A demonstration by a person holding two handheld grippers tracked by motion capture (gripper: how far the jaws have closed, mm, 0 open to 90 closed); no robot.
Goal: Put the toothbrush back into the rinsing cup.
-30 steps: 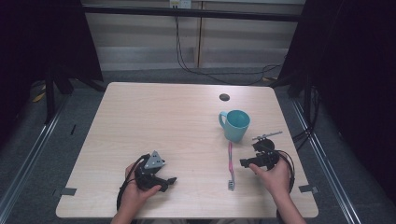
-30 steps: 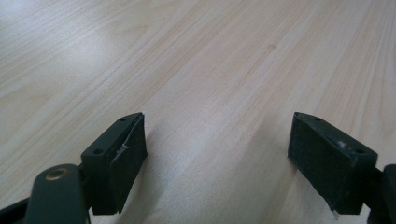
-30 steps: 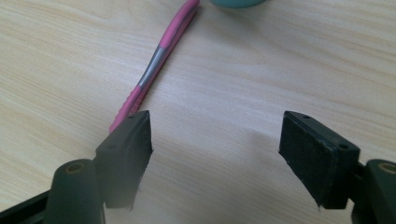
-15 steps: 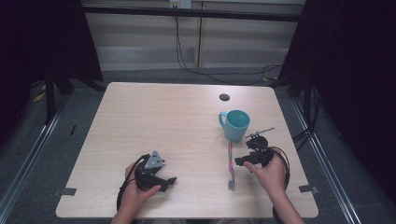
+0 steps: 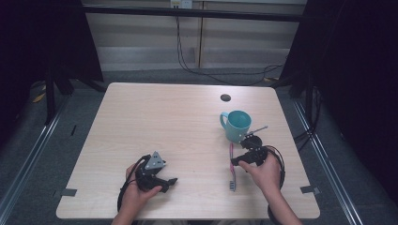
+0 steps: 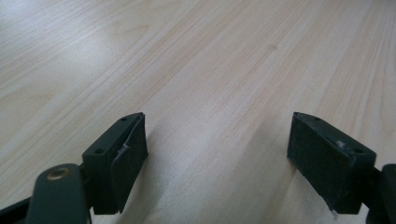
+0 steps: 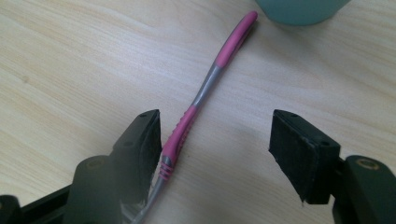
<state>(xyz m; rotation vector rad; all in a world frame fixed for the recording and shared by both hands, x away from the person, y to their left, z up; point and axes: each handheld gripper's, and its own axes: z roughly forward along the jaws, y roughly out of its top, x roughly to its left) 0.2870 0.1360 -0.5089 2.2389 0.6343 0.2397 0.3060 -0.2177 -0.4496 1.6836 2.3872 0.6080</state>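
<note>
On the tabletop (image 5: 141, 122) near the teal mug (image 5: 236, 125) our right gripper (image 7: 212, 154) straddles the pink toothbrush (image 7: 204, 91), jaws just closing but not yet pressing, brush lying flat beside one pad, while our left gripper (image 6: 217, 156) rests wide, nothing between its jaws.

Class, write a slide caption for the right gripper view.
Open gripper fingers straddle a pink toothbrush lying on the table.

The toothbrush (image 7: 205, 88) before my black right gripper (image 7: 215, 154) is pink with a grey middle. The mug (image 5: 236, 124) is teal, the table (image 5: 155, 122) pale wood-grained, my left gripper (image 6: 217, 163) black.
</note>
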